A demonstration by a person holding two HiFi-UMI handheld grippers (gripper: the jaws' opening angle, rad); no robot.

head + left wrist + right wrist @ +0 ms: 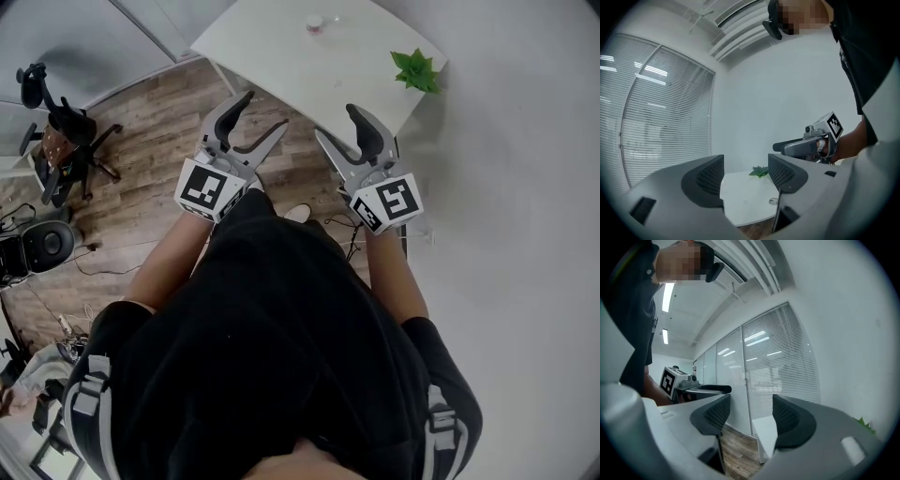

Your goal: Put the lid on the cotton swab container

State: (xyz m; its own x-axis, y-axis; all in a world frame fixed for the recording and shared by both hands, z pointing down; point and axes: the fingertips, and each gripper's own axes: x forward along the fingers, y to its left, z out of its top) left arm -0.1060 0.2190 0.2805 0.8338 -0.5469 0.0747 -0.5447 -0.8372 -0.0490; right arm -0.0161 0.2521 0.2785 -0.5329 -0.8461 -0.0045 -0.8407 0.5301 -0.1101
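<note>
A small round container (315, 23) with a pinkish top stands near the far edge of a white table (281, 56); whether its lid is on I cannot tell at this size. Both grippers are held up in front of the person's chest, short of the table. My left gripper (266, 109) is open with nothing between its fingers. My right gripper (335, 122) is open and empty too. The left gripper view looks between its open jaws (746, 176) at the table (740, 206) and the container (774, 201). The right gripper (751, 416) view shows only a table corner (765, 432).
A small green plant (415, 70) sits at the table's right corner. A white wall runs along the right. Wooden floor lies under and left of the table, with office chairs (56, 141) and cables at the far left. Window blinds (661, 122) fill the left gripper view's left side.
</note>
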